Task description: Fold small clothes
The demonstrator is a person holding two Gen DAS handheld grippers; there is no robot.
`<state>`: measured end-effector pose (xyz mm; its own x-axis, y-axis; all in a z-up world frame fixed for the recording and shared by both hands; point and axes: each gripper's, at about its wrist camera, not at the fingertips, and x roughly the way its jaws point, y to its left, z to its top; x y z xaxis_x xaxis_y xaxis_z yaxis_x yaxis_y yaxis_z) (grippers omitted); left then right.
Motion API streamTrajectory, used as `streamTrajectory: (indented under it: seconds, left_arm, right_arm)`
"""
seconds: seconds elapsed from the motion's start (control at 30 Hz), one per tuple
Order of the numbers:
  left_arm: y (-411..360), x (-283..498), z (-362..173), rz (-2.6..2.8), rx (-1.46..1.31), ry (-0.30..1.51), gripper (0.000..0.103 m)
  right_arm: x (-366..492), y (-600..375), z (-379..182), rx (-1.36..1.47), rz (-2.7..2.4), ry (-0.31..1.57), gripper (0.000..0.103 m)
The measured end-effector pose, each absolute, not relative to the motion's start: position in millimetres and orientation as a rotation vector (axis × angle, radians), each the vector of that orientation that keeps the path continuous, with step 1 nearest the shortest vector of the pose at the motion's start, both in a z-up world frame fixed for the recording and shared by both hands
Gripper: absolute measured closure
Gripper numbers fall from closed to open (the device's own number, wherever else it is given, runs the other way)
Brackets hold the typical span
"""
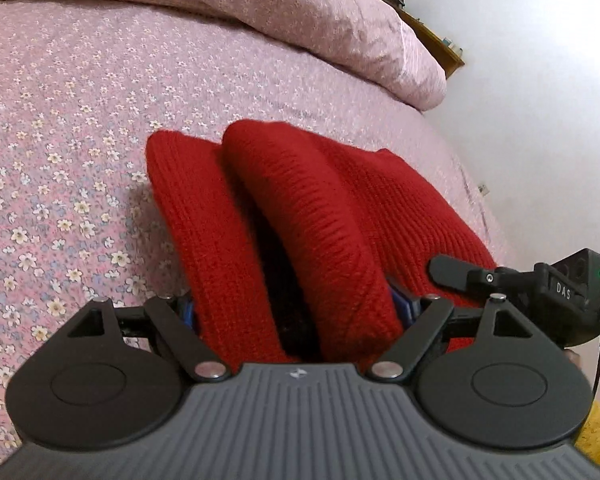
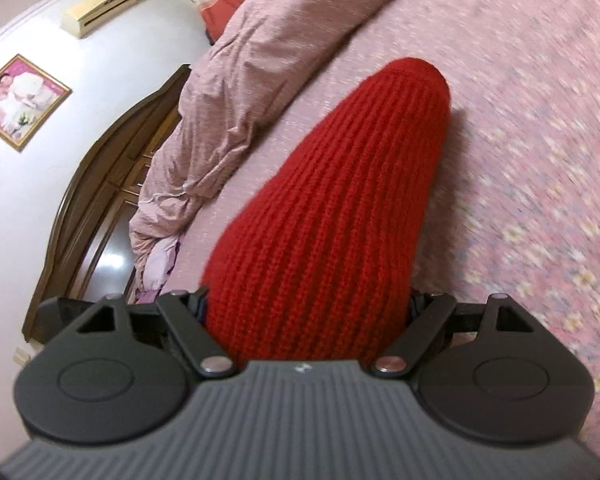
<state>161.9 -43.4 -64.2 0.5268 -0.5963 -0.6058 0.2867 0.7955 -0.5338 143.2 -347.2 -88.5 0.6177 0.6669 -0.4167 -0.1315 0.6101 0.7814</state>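
Red ribbed knitwear, a thick chunky-knit garment, is lying bunched on the bed's pink cotton sheet printed with small white flowers, well in from the sheet's far edge and reaching back into both tools. In the left wrist view it is rising in two rounded folds with a dark gap between them, and both folds are running down between the wide-set jaws of the left gripper; blue pads are showing at either side, pressed against the wool, so the left gripper is gripping the knit across a broad bundle. In the right wrist view a single tapering ridge of the same knit is stretching away from the right gripper, filling the whole space between its spread jaws, which are clamping on the fabric as well. The right gripper's black finger and its body with a small green light are appearing at the right edge of the left wrist view, just beside the garment's near right side. Beyond the garment, along the far edge of the bed, a crumpled dusty-pink quilt is lying heaped. Behind it a dark brown curved wooden headboard is standing against a white wall, where a gold-framed picture with a pink ground and a cream wall-mounted air conditioner are hanging.
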Motion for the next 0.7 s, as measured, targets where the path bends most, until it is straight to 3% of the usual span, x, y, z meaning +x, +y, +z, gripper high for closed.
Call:
streamTrajectory:
  seconds: [0.17,0.7]
  left_arm:
    - [-41.9,162.2,-62.6,-0.536,-0.385,0.873,0.016]
    - [-41.8,109.6,26.8,-0.441,-0.271,0.679,0.017]
  right_arm:
    - [133.5,-344.3,-92.0,0.781,0.473,0.777,0.011]
    - [52.4,-334.8,-48.6,0.527,0.171,0.605,0.011]
